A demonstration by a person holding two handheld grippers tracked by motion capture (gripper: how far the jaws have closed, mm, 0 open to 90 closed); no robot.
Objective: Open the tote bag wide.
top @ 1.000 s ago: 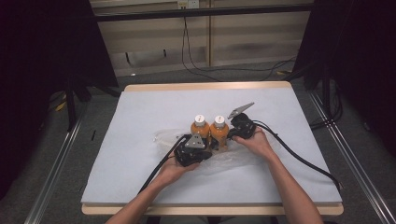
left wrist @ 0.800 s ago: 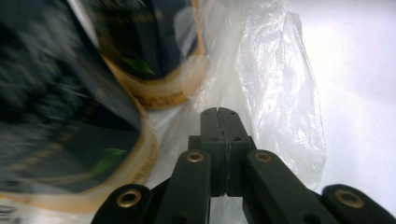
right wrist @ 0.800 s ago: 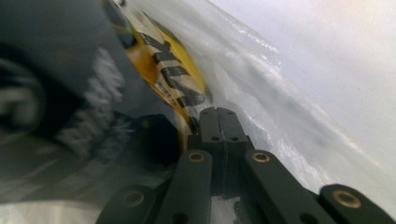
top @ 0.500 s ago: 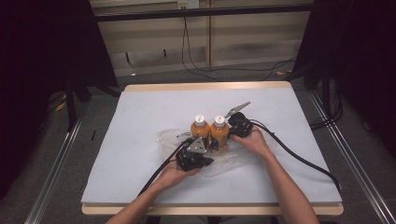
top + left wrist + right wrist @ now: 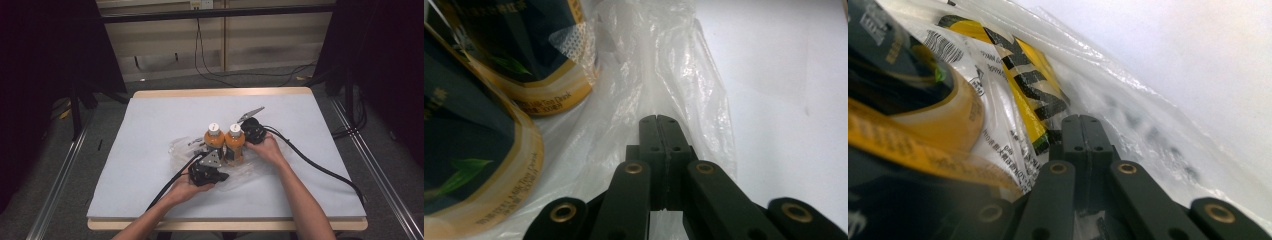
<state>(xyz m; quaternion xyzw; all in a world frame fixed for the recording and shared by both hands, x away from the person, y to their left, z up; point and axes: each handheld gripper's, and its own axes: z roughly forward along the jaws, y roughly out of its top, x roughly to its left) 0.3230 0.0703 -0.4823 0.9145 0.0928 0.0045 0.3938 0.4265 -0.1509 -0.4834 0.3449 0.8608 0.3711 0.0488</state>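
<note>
Gripping the clear plastic bag [image 5: 240,172] at two edges, the person works with both grippers low on the white table cover [image 5: 150,125]. Nearest the table's front edge, the left gripper [image 5: 658,122] has its jaws fully closed, and in the left gripper view the thin film appears pinched between the tips, just beside the two bottles. Slightly farther in, the bag lies crumpled near the middle of the table, with the two orange bottles [image 5: 224,142] standing upright and touching each other on or within it; whether they are fully inside the film cannot be told. Beyond them, the right gripper [image 5: 1083,125] is likewise clamped shut, its tips pressed against the film next to a yellow-and-black printed label [image 5: 1023,95] seen through the plastic. The work in hand is judged to be handling the bag around the bottles. The main risk is tipping: pulling the film sideways or upward from either edge could drag the base of a bottle and topple both, since they lean on each other. A second risk is the thin film slipping or tearing from the narrow closed tips under uneven pull.
</note>
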